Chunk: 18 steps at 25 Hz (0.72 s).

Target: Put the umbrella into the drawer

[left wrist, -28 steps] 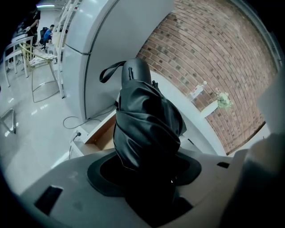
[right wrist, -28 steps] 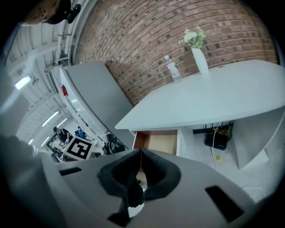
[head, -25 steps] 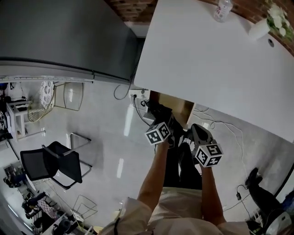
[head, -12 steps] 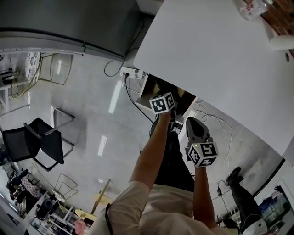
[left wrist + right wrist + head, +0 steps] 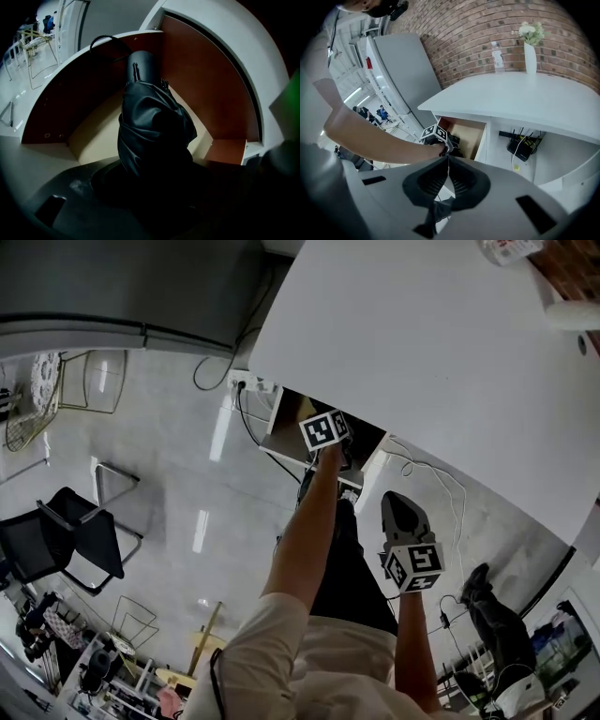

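Note:
A folded black umbrella (image 5: 152, 126) fills the left gripper view, its handle and wrist loop (image 5: 140, 65) pointing into the open drawer (image 5: 206, 93), above the beige drawer floor. My left gripper (image 5: 152, 180) is shut on the umbrella's near end. In the head view the left gripper (image 5: 330, 441) reaches into the drawer (image 5: 281, 432) under the white table (image 5: 441, 343). My right gripper (image 5: 395, 503) hangs back near the person's legs, jaws shut on nothing. The right gripper view shows its pads (image 5: 438, 177) closed together, with the left gripper's marker cube (image 5: 435, 133) at the drawer (image 5: 468, 133).
A bottle (image 5: 497, 54) and a white vase with flowers (image 5: 529, 54) stand at the table's far edge by a brick wall. A large grey cabinet (image 5: 122, 287) stands left of the table. Cables and a black box (image 5: 522, 145) lie under the table. Chairs (image 5: 61, 540) stand at left.
My left gripper has moved forward with the umbrella, from in front of the drawer to inside its opening. The right gripper has stayed back and dropped a little lower.

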Each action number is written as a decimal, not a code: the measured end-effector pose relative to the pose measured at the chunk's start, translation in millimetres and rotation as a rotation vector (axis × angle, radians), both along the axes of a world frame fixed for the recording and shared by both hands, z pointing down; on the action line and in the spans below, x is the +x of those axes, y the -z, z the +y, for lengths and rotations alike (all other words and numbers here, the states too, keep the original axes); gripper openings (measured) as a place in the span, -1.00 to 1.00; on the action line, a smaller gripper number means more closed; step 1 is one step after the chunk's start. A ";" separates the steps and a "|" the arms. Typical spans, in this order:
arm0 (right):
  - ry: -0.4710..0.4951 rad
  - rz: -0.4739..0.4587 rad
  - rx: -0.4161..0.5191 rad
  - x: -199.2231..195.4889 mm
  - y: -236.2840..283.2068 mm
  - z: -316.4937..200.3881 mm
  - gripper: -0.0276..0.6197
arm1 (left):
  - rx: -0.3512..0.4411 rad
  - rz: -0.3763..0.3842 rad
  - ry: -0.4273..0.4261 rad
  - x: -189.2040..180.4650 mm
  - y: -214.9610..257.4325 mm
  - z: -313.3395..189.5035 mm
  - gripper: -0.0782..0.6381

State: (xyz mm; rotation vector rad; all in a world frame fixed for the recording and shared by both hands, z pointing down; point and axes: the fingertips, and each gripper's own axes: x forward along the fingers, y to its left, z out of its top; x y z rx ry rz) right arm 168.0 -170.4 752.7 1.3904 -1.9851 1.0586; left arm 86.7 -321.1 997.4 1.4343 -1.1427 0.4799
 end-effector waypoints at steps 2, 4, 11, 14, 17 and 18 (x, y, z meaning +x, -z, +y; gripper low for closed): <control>-0.014 -0.007 0.004 1.6 2.0 -1.3 -0.70 | -0.017 0.004 0.018 -2.1 -2.4 -2.8 -0.10; -0.018 -0.012 0.004 1.1 1.8 0.9 -0.70 | -0.027 0.008 0.028 -2.5 -3.3 -2.0 -0.10; -0.009 -0.041 0.015 -6.1 7.0 4.9 -0.70 | -0.057 0.029 0.066 -2.6 3.5 4.7 -0.08; 0.001 -0.043 0.024 -12.4 9.4 8.2 -0.70 | -0.060 0.013 0.096 -13.6 9.0 7.1 -0.07; 0.001 -0.045 0.045 -14.6 16.4 13.0 -0.70 | -0.033 -0.008 0.091 -22.7 21.0 9.0 -0.07; 0.001 -0.047 0.050 -15.0 18.6 14.9 -0.70 | -0.022 -0.010 0.090 -24.4 26.3 10.3 -0.07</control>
